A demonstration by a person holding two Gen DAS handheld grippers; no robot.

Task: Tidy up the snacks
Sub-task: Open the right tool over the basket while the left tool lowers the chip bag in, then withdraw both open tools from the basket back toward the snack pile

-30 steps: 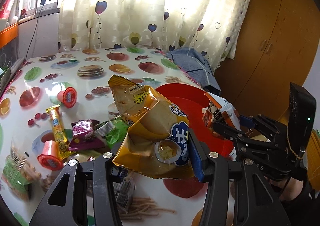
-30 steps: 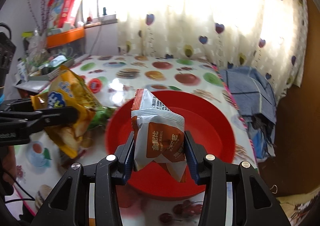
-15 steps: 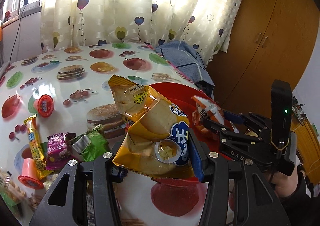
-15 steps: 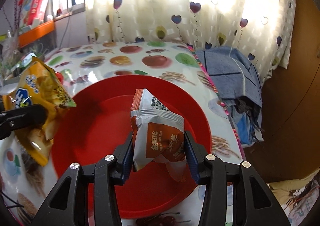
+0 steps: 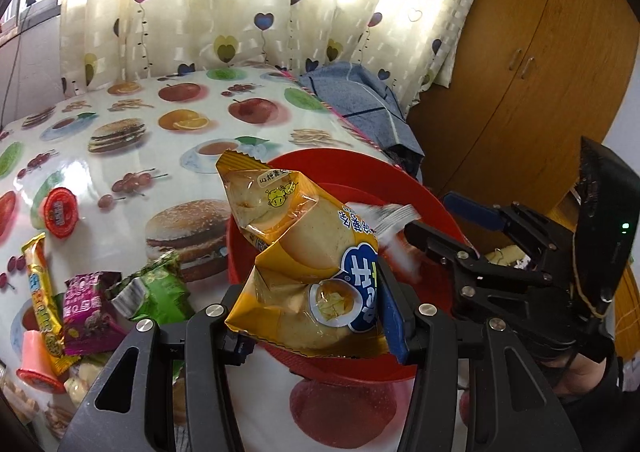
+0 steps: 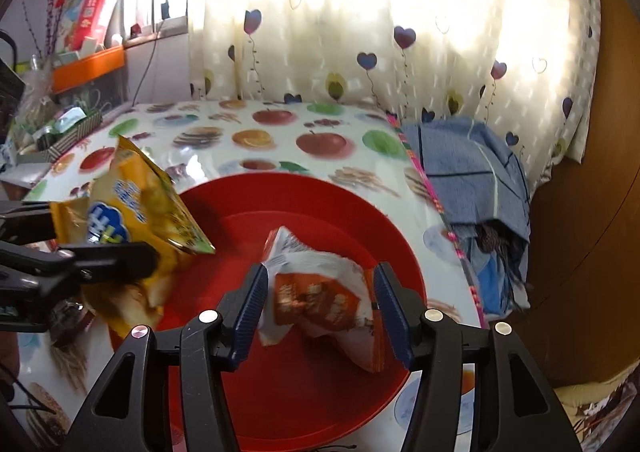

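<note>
Over one red bowl (image 6: pixel 304 392), two packets (image 6: pixel 320 292)

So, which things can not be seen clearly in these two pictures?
- Orange-and-white snack packet: blurred in the right wrist view; in the left wrist view the yellow chip bag hides most of it.
- Its print: unreadable from blur.
- Round red plastic bowl: near rim hidden by gripper arms in both views.
- Pink jelly cup: partly hidden by neighbouring snacks.

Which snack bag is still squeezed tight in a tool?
The yellow chip bag, pinched in the left tool. The orange-and-white packet sits loose between the right tool's pads, whose jaws have just been opening over the red bowl.
</note>
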